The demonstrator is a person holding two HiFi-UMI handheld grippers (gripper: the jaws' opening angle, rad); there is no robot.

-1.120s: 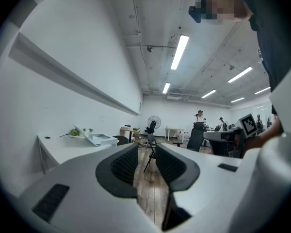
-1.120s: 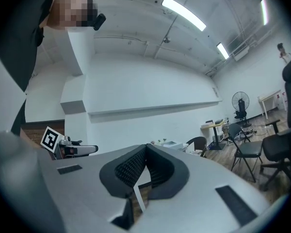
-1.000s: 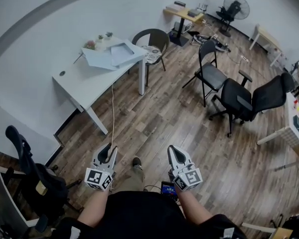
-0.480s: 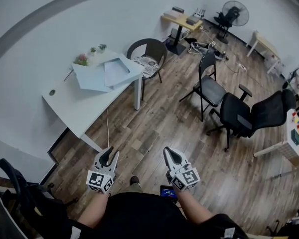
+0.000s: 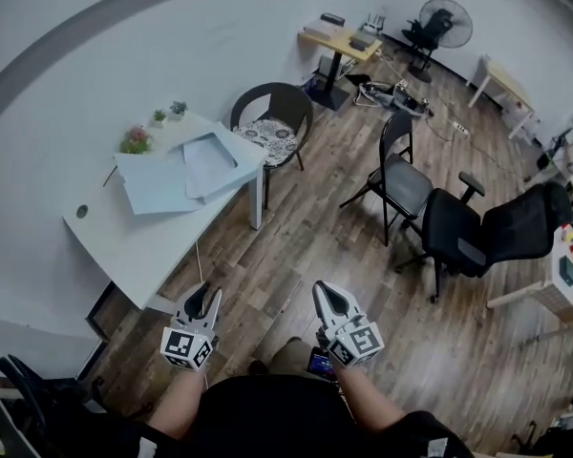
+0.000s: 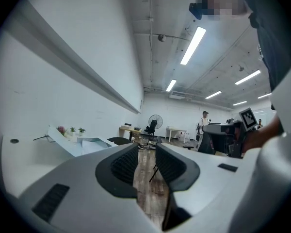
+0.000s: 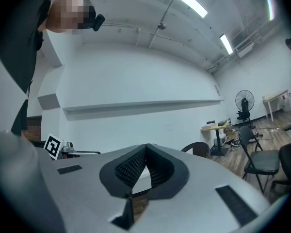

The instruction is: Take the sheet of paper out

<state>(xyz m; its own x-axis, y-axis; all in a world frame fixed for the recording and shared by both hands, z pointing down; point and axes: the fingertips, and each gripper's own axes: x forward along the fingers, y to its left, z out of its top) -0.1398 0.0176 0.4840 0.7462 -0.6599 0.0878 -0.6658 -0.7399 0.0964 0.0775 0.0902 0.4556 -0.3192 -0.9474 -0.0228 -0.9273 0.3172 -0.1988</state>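
**A:** What has changed over the last second?

**B:** The white rectangular table [image 5: 124, 246] now sits nearer and lower in the head view. The person has been walking toward it with both grippers carried level in front.

**A:** Where is the paper?

**B:** The pale sheet of paper [image 5: 210, 163] lies on that table, overlapping a larger light-blue folder [image 5: 153, 187]. I can't tell whether it is tucked inside.

**A:** And the fingers?

**B:** The left gripper [image 5: 203, 292] has its fingers moderately apart with nothing between them. The right gripper [image 5: 325, 289] has its fingertips meeting and is empty.

**A:** What does that mean for the task?

**B:** This is only the approach. Both grippers are well apart from the sheet, and taking it out hasn't begun.
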